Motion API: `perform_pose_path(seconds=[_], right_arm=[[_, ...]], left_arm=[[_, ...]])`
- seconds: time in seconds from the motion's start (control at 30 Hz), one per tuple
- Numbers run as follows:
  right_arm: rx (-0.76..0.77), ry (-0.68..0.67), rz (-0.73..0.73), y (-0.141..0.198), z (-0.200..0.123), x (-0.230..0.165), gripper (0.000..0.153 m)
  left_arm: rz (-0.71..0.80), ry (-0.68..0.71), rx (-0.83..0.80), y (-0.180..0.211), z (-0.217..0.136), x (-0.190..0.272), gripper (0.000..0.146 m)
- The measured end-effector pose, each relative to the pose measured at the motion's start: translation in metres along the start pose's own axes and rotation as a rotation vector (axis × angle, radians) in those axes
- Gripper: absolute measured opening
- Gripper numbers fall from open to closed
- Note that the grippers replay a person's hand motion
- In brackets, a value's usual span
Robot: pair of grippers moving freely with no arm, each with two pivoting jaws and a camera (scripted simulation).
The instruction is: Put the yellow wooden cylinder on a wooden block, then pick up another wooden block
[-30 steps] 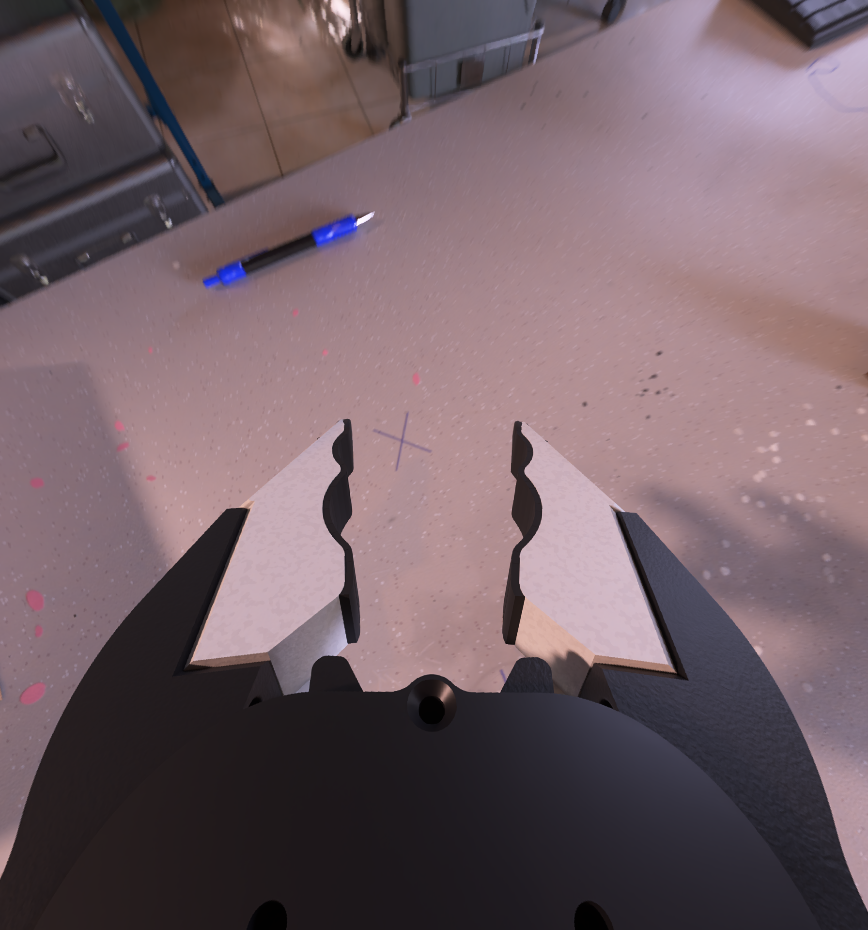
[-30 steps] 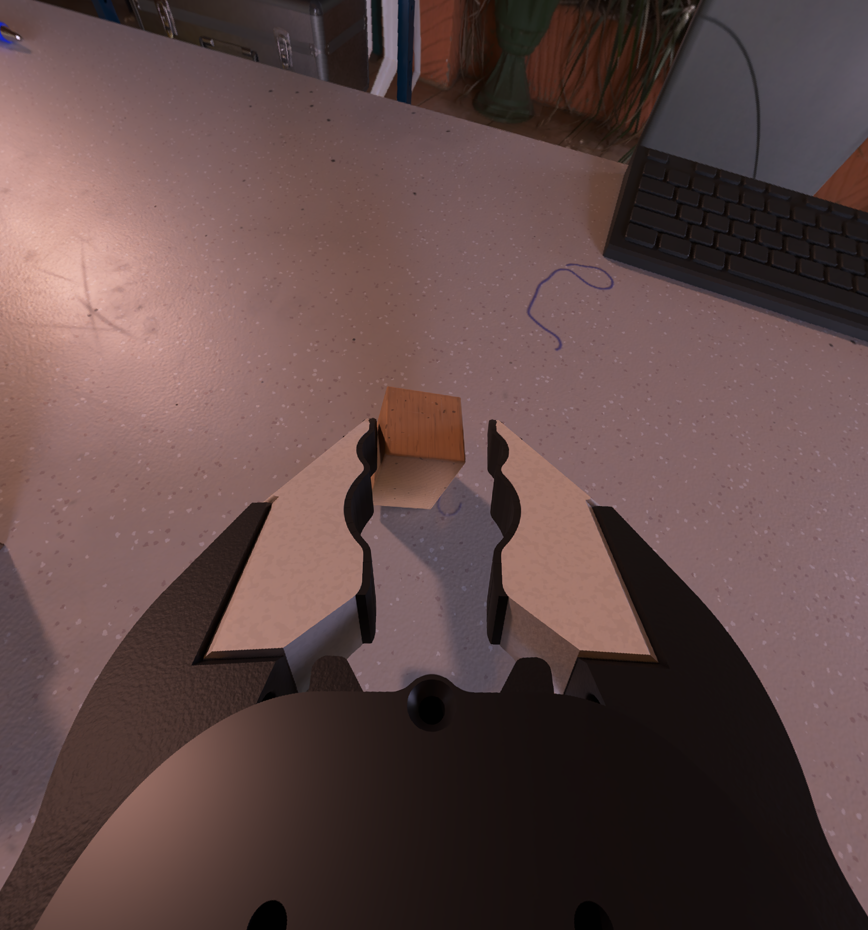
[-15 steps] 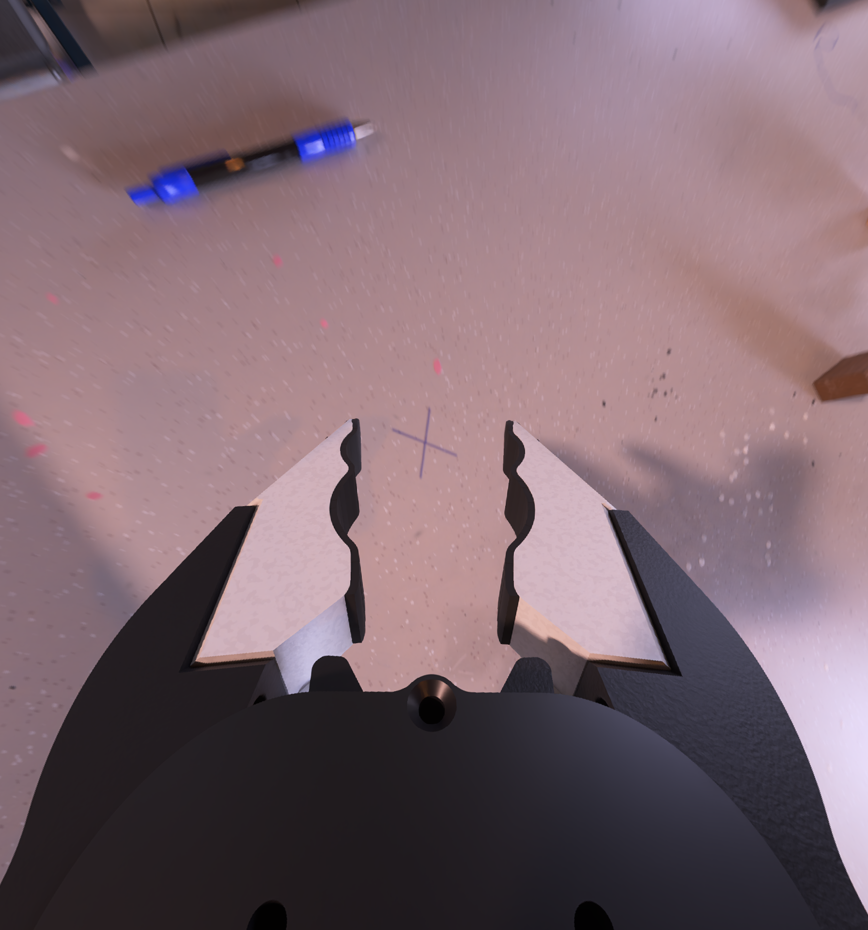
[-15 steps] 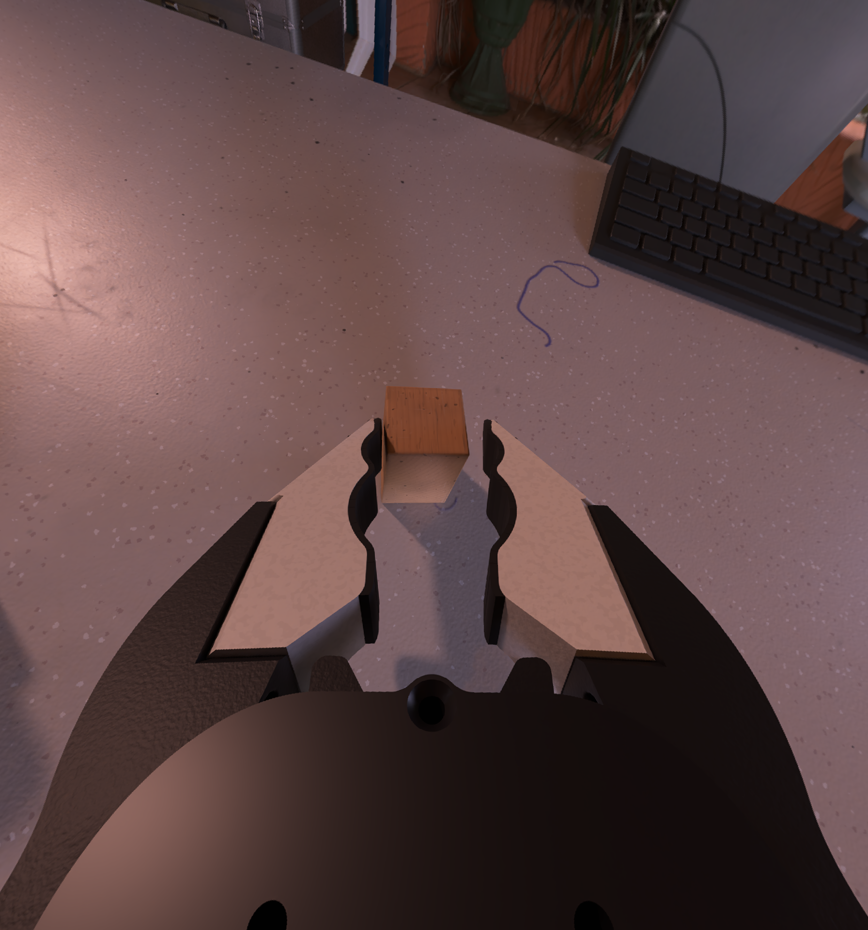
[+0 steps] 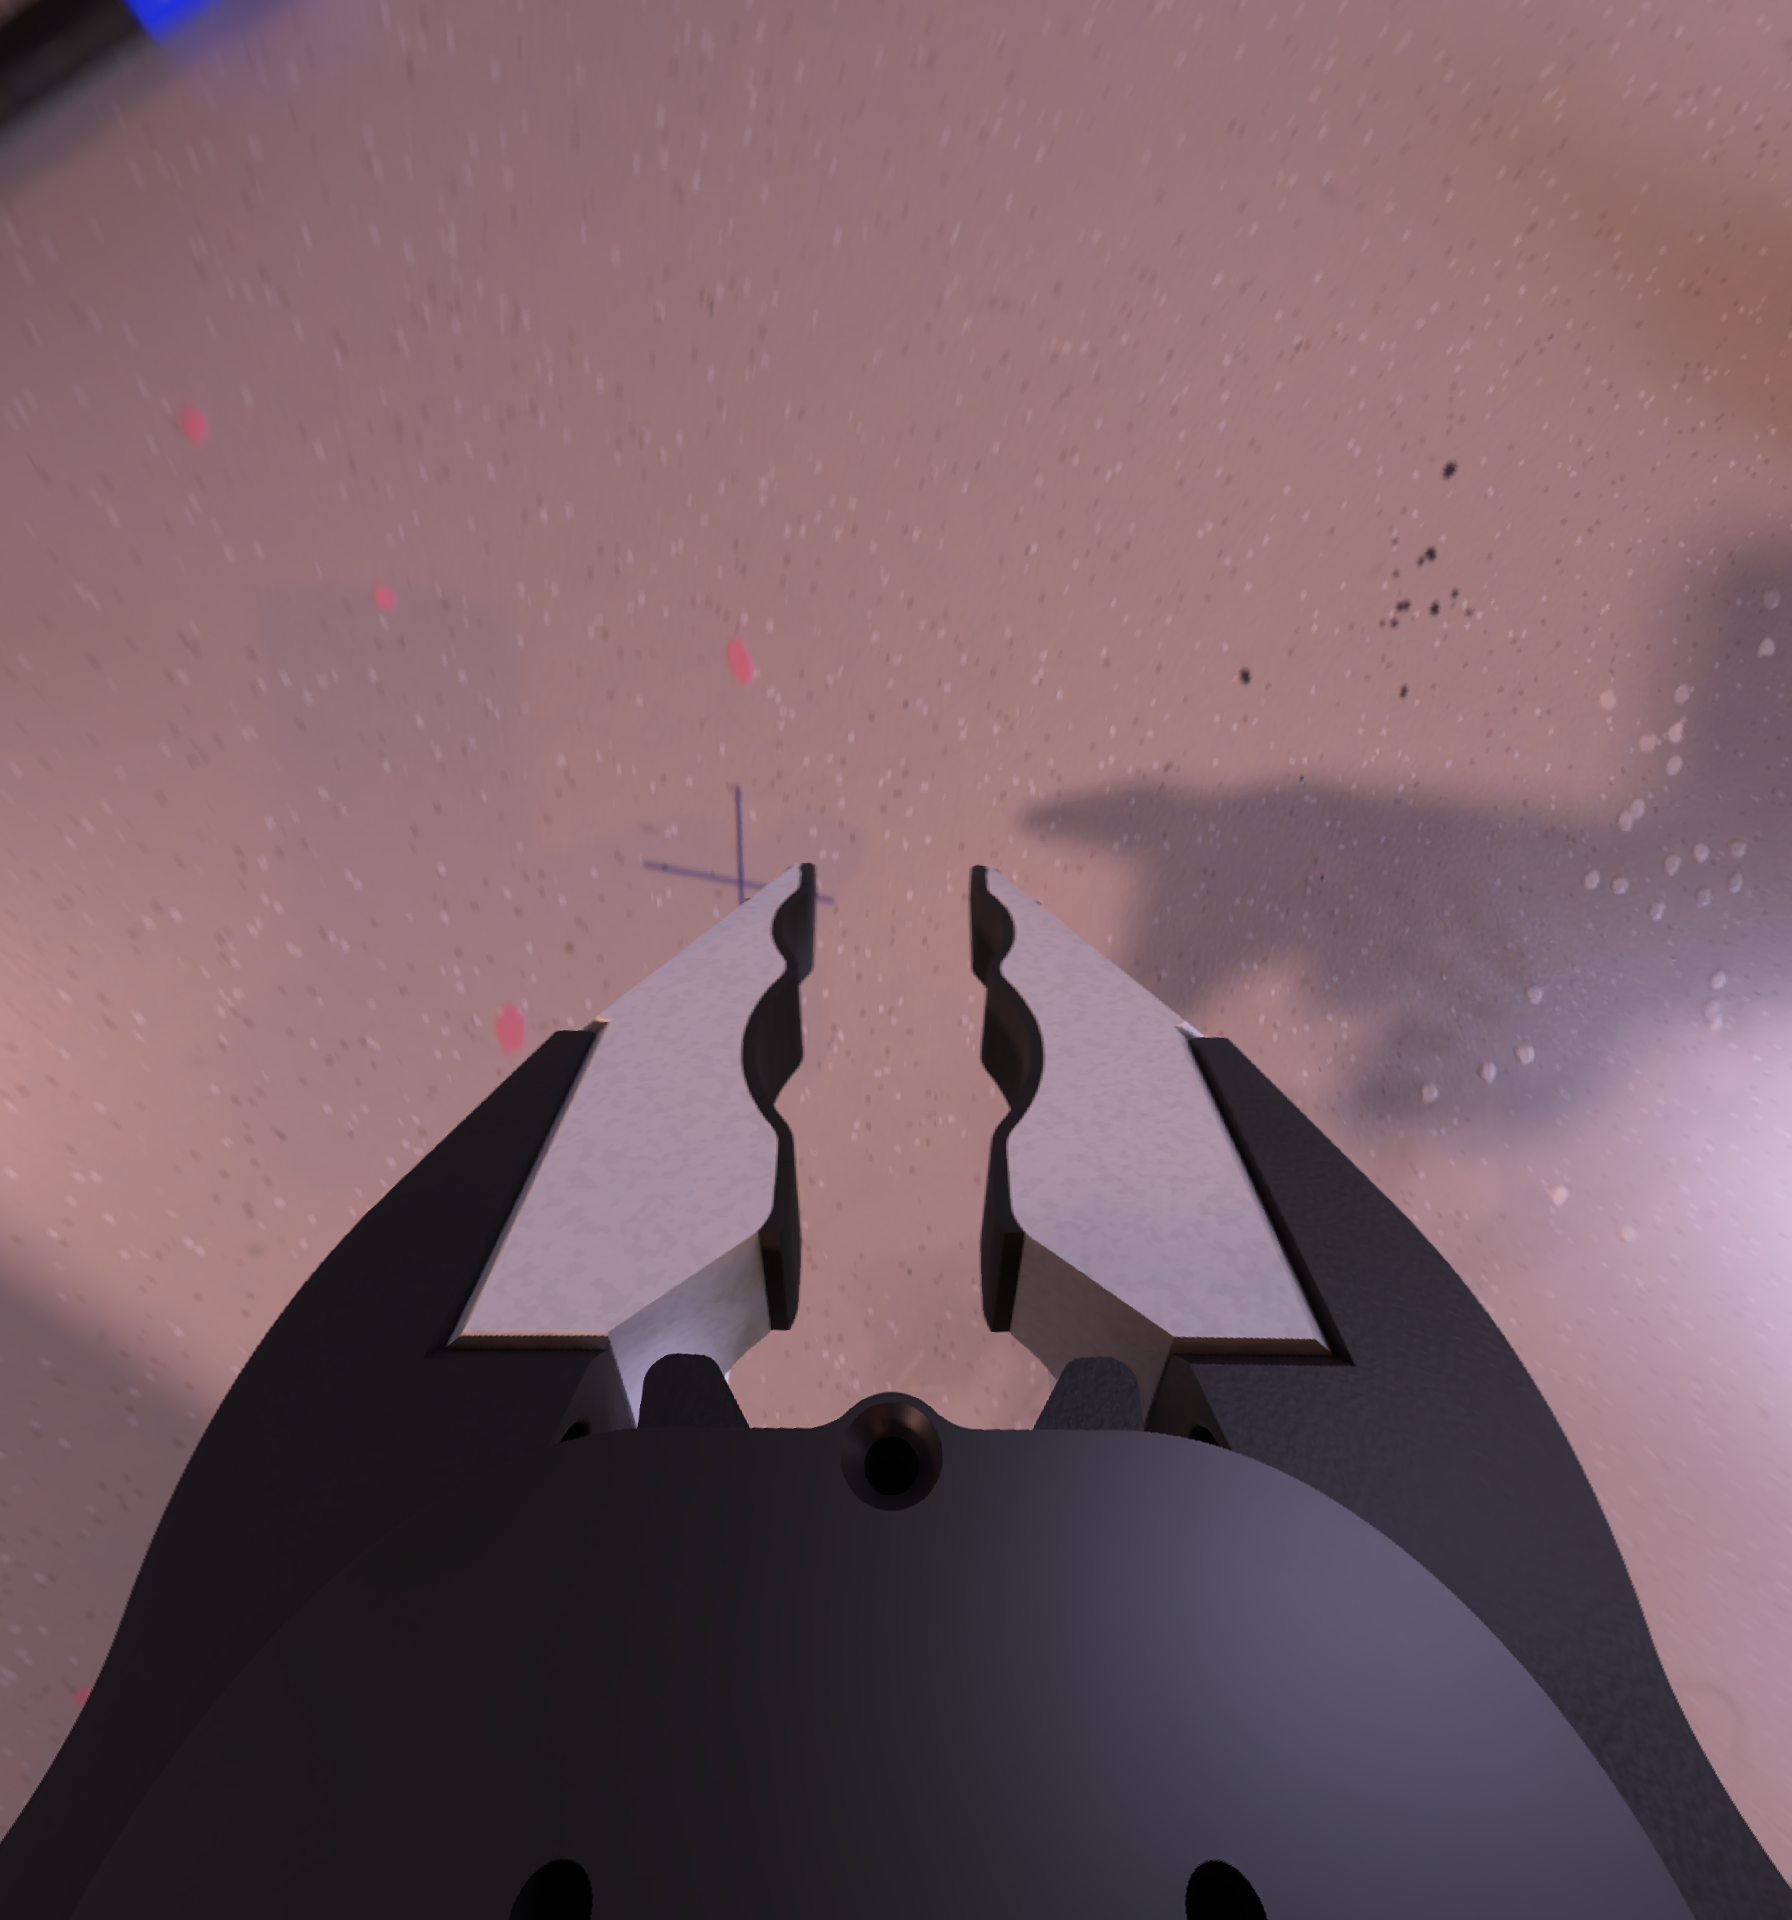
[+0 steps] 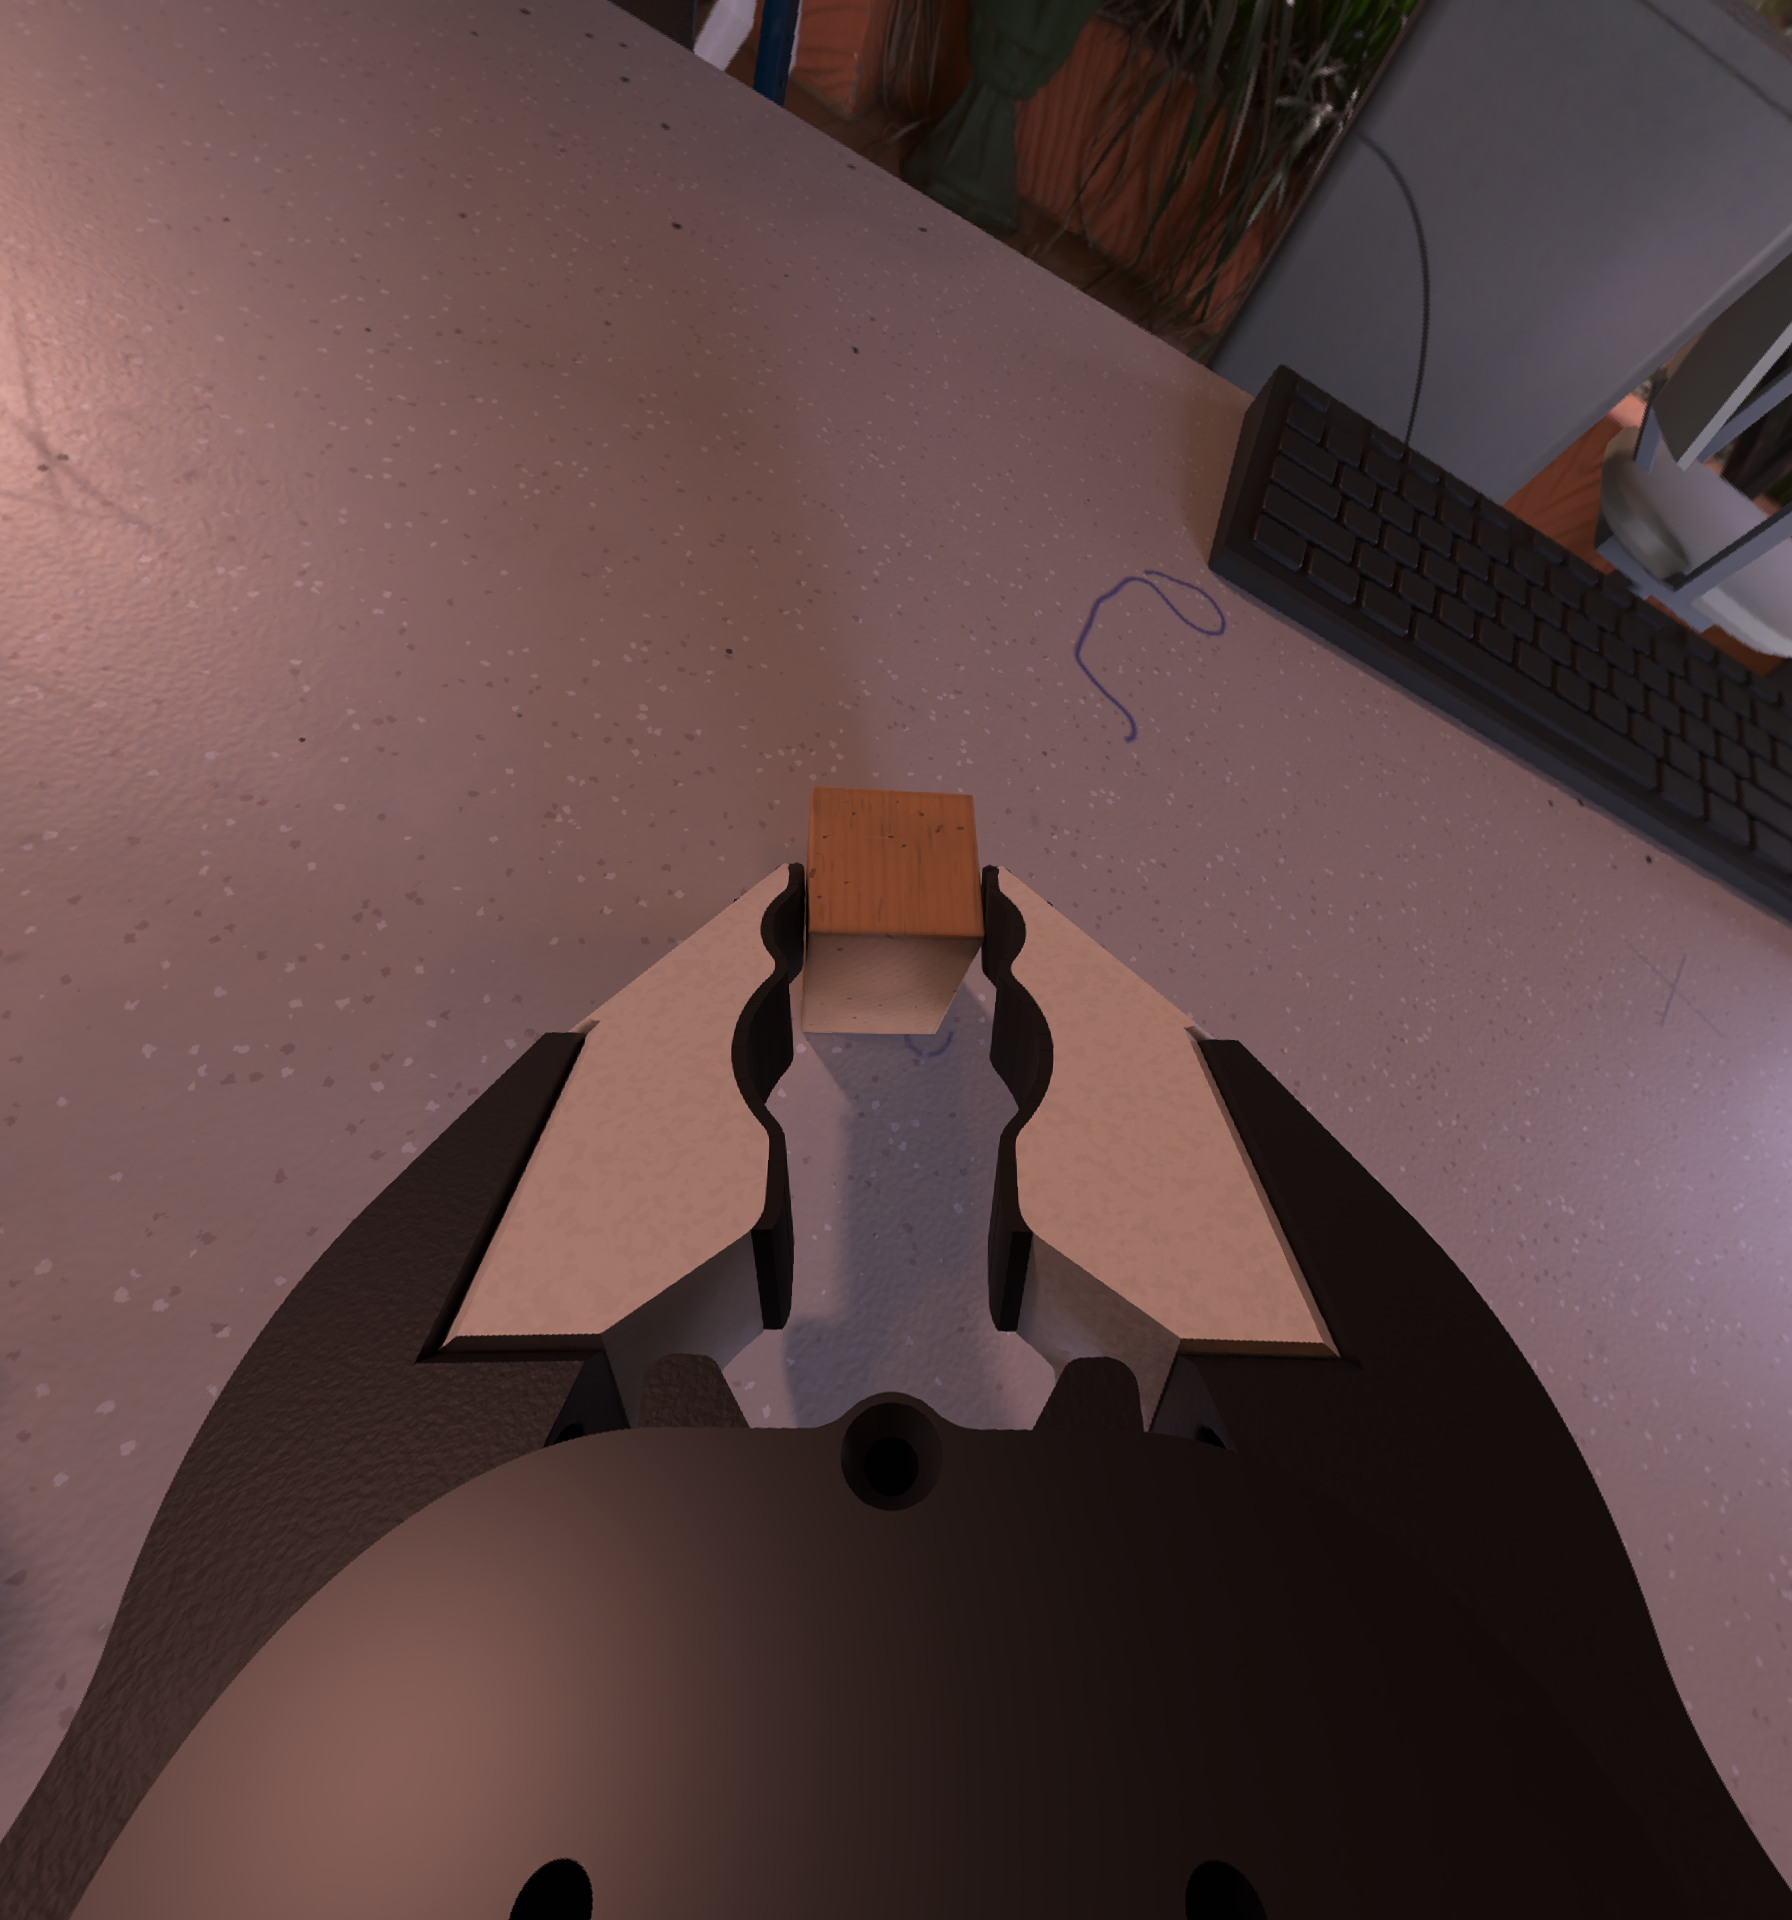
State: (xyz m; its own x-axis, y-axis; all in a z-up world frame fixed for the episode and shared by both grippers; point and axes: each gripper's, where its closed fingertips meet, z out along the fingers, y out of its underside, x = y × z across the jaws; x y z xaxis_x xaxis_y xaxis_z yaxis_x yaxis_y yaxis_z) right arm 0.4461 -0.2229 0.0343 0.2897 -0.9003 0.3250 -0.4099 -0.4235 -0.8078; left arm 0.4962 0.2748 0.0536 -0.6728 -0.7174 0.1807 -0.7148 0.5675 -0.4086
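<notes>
Hovering close over the speckled pinkish worktop (image 5: 975,416), the left gripper (image 5: 892,883) has its jaws parted with nothing between them. A thin purple cross mark (image 5: 731,868) lies on the surface just by the left fingertip, with a few pink flecks (image 5: 738,660) scattered farther left and a cluster of black specks (image 5: 1427,597) to the far right. A blurred blue and black object (image 5: 61,42) shows at the far left corner; I cannot tell what it is. The yellow cylinder is not visible in this view.

From the right wrist view, the right gripper (image 6: 892,883) has its jaws closed against the two sides of a wooden block (image 6: 892,873), which sits between the fingertips with its orange-brown top face showing. I cannot tell whether the block rests on the worktop or is raised. A blue scribble (image 6: 1131,644) lies beyond it to the right, and a black keyboard (image 6: 1546,623) lies along the far right edge, with a grey panel (image 6: 1598,208) behind it. Plants (image 6: 1131,125) stand past the far edge.
</notes>
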Motion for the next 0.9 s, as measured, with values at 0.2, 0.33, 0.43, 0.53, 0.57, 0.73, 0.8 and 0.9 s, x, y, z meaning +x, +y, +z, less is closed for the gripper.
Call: perform_pose_path(seconds=[0.2,0.33,0.43,0.53,0.57,0.73,0.8,0.9], right_arm=[[-0.006,-0.008,-0.04,-0.001,0.0,-0.004,0.032],[0.021,-0.029,-0.017,-0.003,-0.001,-0.006,0.032],[0.048,-0.044,0.016,-0.006,-0.003,-0.005,0.032],[0.072,-0.057,0.042,-0.009,-0.006,-0.004,0.032],[0.078,-0.063,0.05,-0.009,-0.007,-0.004,0.032],[0.093,-0.082,0.059,-0.012,-0.009,-0.007,0.032],[0.096,-0.085,0.049,-0.013,-0.01,-0.009,0.032],[0.101,-0.088,0.03,-0.014,-0.011,-0.011,0.032]], left_arm=[[-0.143,-0.024,-0.351,0.07,0.004,-0.025,0.052],[-0.209,-0.139,-0.494,0.1,-0.009,-0.051,0.058],[-0.235,-0.228,-0.588,0.114,-0.02,-0.067,0.066],[-0.215,-0.327,-0.665,0.122,-0.028,-0.081,0.065],[-0.218,-0.313,-0.669,0.122,-0.027,-0.08,0.062],[-0.323,-0.196,-0.687,0.127,-0.023,-0.069,0.049],[-0.294,-0.136,-0.75,0.132,-0.025,-0.062,0.024],[-0.276,-0.091,-0.761,0.131,-0.024,-0.055,0.0]])
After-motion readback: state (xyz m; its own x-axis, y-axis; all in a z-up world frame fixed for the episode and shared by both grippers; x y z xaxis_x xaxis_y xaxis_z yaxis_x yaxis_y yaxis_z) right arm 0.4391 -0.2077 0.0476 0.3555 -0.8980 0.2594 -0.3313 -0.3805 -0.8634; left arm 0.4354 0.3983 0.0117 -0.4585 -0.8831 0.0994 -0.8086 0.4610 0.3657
